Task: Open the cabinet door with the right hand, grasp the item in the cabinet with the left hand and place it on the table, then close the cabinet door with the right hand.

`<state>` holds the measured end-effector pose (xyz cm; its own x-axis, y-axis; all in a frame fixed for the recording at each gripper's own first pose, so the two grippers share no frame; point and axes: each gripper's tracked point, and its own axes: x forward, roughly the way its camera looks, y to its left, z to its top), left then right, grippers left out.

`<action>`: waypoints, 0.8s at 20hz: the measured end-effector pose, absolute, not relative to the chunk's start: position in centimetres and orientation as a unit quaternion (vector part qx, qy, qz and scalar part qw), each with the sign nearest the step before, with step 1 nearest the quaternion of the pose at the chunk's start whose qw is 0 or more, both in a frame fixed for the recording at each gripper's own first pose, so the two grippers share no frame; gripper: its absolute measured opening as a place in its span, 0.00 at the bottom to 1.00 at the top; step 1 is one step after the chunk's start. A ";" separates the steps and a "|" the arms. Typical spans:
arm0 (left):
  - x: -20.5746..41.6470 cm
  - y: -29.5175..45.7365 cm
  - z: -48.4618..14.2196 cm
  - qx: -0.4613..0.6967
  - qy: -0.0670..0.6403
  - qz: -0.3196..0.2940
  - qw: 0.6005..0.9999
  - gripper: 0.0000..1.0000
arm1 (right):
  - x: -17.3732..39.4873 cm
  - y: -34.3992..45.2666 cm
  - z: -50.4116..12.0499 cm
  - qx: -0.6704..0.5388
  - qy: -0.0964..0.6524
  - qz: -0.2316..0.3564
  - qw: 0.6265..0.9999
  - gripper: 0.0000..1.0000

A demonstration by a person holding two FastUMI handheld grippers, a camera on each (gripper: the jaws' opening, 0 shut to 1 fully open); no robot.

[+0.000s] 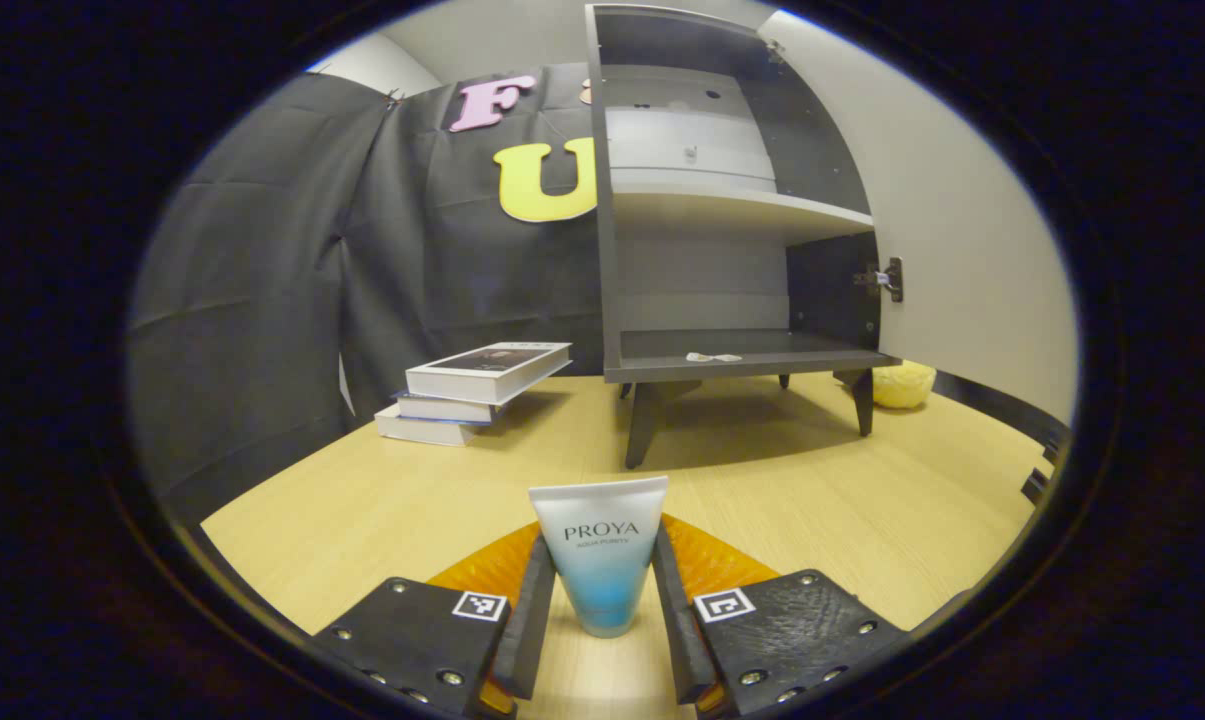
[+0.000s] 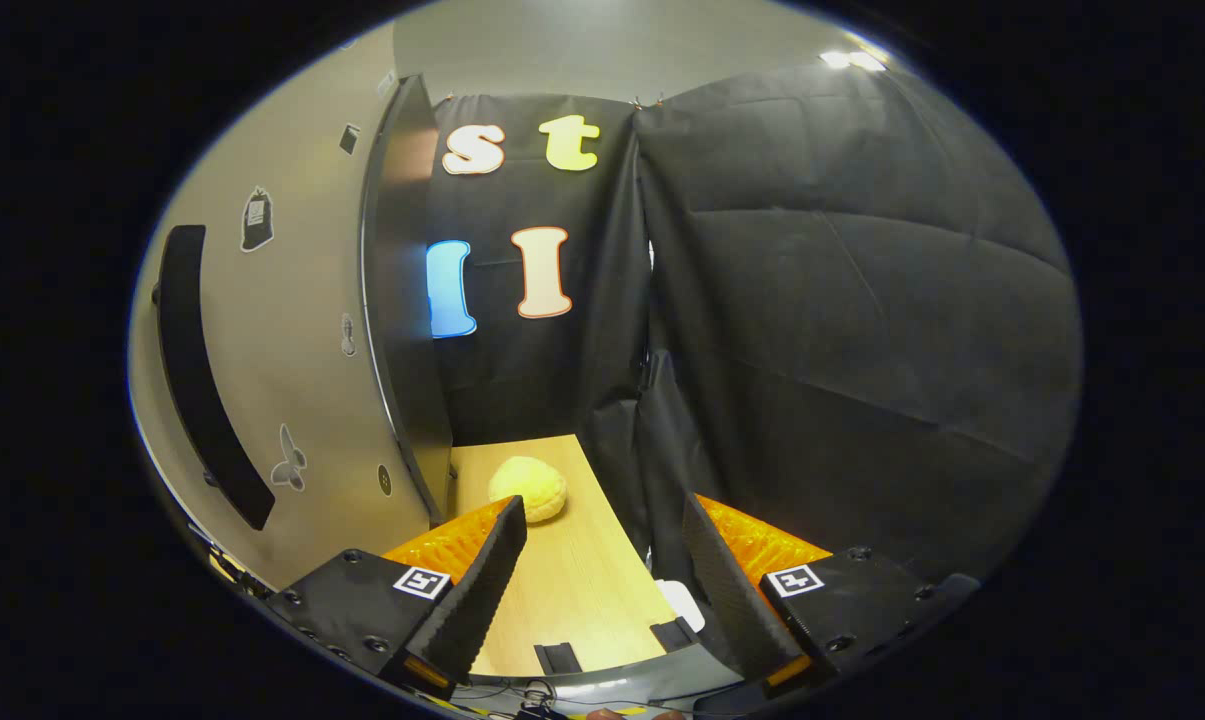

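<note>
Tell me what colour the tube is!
The tube is white at the top, fading to blue at the bottom. It shows best in the left gripper view.

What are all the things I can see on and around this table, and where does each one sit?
Soft plastic tube: one, white fading to blue, standing cap-down on the table between the left tongs.
Open cabinet: one, dark grey with pale shelves, on legs at the table's back.
Cabinet door: one, beige with a dark handle, swung open.
Stacked books: three, white-edged, left of the cabinet.
Round bumpy ball: one, yellow, beside the cabinet.
Wooden table: one, light tan.
Left tongs: one pair, either side of the tube.
Right tongs: one pair, open, near the door.
</note>
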<state>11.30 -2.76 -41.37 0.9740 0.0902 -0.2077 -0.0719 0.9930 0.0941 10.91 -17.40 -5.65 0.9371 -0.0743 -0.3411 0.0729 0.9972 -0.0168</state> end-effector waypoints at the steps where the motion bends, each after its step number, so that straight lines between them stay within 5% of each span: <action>1: 11.2 -2.8 -41.4 0.047 0.107 0.040 0.992 0.54 | 10.8 -17.8 -5.9 -0.001 0.177 -0.045 0.983 0.94; 8: 10.3 -2.7 -42.3 0.047 0.124 0.042 0.990 0.55 | 10.6 -17.2 -6.3 0.001 0.182 -0.040 0.982 0.99; 12: 9.4 -2.3 -40.6 0.045 0.115 0.050 0.991 0.78 | 10.4 -16.7 -5.7 -0.009 0.170 -0.038 0.985 0.99; 13: 9.2 -2.5 -39.9 0.042 0.114 0.047 0.991 0.92 | 10.2 -16.8 -5.5 -0.006 0.167 -0.037 0.985 0.99; 16: 7.9 -3.6 -36.8 0.050 0.106 0.033 0.993 0.93 | 9.8 -17.6 -4.9 0.023 0.156 -0.047 0.986 0.99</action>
<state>7.85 -3.57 -36.82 0.9756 0.0752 -0.2063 -0.0541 0.9929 0.1060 9.84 -17.60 -4.93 0.9471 -0.0852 -0.3094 0.0993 0.9946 0.0300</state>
